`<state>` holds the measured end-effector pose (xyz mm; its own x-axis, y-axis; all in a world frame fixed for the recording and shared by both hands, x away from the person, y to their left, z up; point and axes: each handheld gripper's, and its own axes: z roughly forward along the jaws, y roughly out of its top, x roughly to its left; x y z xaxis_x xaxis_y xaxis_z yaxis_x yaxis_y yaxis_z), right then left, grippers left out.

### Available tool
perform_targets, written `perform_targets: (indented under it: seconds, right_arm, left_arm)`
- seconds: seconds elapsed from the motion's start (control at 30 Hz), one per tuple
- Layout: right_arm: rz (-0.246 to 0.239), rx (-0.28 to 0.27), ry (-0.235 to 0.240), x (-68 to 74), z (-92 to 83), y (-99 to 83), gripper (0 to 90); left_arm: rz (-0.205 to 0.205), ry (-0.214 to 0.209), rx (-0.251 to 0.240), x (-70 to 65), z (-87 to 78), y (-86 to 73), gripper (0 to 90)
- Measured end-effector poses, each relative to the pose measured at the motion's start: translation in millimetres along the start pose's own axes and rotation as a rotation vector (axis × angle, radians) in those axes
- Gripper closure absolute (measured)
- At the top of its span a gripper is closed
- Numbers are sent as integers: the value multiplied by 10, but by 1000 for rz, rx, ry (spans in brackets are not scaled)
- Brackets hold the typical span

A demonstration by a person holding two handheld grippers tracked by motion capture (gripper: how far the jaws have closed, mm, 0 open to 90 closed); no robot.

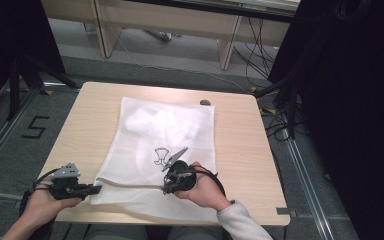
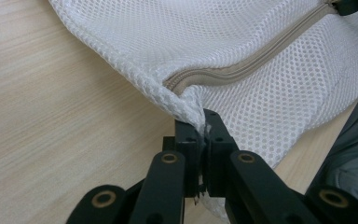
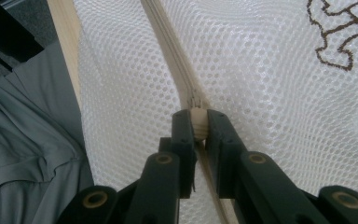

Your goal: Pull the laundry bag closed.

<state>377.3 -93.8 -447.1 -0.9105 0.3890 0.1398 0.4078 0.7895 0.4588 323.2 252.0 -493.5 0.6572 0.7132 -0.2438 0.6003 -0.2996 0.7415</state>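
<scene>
On the left, near the front edge of the bench (image 1: pixel 80 125), the person's left hand (image 1: pixel 42 202) holds the left gripper (image 1: pixel 96 189), which points right toward the near-left corner of a white mesh bag (image 1: pixel 165 130). In the left gripper view its jaws are pinched together on that corner of the mesh, just where the beige zipper (image 2: pixel 242 67) ends, and the fabric bunches up into the grip.

The bag lies flat across the middle of the light wood bench, its zipper running along the side nearest the person. A small brown outline drawing (image 1: pixel 160 156) is printed on the mesh near the centre.

Further right, the right hand (image 1: pixel 205 190) holds the right gripper (image 1: pixel 166 189) over the bag's near edge. In the right gripper view its jaws are closed tight on the zipper pull (image 3: pixel 197 122), with the zipper line stretching away ahead of them. A small dark object (image 1: pixel 205 102) sits on the bench just beyond the bag's far-right corner.
</scene>
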Motion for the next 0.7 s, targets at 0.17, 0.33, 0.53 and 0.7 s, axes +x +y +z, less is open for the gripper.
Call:
perform_targets:
  seconds: [0.17,0.33,0.53,0.7]
  right_arm:
    - [2,-8,-8,-13,-23,-28,824]
    - [11,-9,-3,-13,-33,-46,824]
    - [12,-10,-2,-19,-56,-64,824]
    - [9,-9,-6,-29,-69,-83,824]
  left_arm:
    - [-13,5,17,-6,-6,2,860]
    - [0,-5,17,7,-7,5,860]
    - [-6,-6,17,3,-5,3,860]
    - [-1,-8,20,7,-9,6,860]
